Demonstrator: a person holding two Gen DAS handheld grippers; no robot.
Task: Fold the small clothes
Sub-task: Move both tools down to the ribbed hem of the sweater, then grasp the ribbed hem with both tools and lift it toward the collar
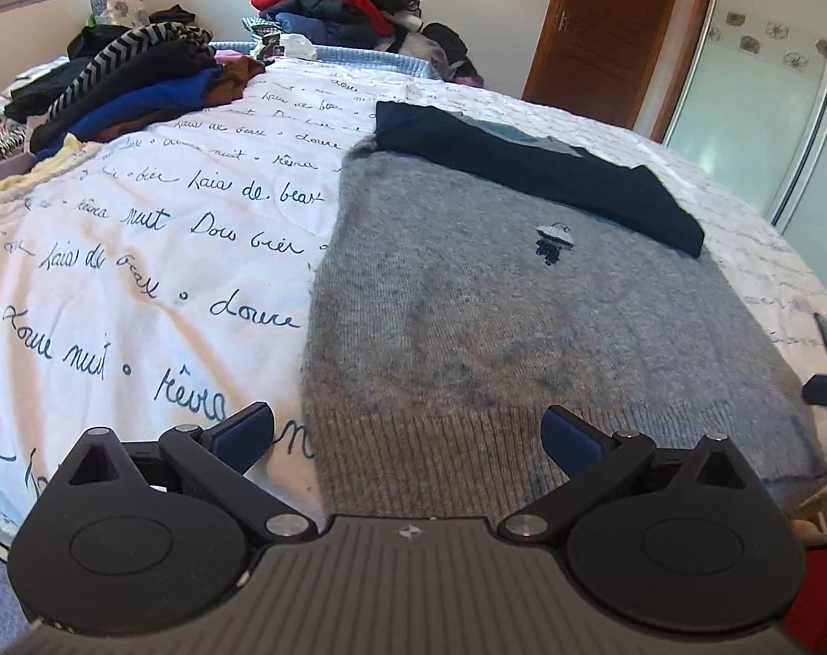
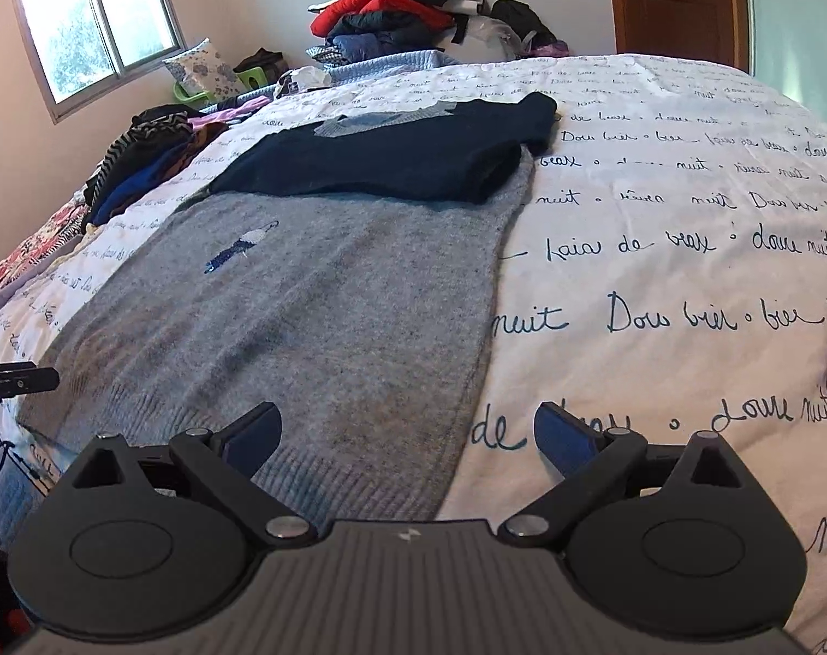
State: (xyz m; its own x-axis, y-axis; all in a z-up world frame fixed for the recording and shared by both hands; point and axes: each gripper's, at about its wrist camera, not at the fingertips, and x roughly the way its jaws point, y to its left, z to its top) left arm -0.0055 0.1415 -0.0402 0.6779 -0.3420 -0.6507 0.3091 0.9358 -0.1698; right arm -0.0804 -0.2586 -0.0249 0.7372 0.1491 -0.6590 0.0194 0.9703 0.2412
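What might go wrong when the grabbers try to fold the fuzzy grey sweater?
The dark navy part already lies folded across the top of the grey sweater, so lifting the hem could make it slide or come undone. The left gripper and right gripper each straddle a hem corner with jaws open, so they might also pinch the white bedspread underneath.

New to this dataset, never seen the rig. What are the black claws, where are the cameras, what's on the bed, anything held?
No robot arm: a person holds a two-finger gripper in each hand, each with a fisheye camera looking along its fingers. One picture shows the left gripper, the other the right gripper. Both are open and hold nothing. On the bedspread lies a grey sweater with its dark sleeves folded across the top. The grippers sit over its ribbed hem, one at each corner. Clothes piles lie behind.
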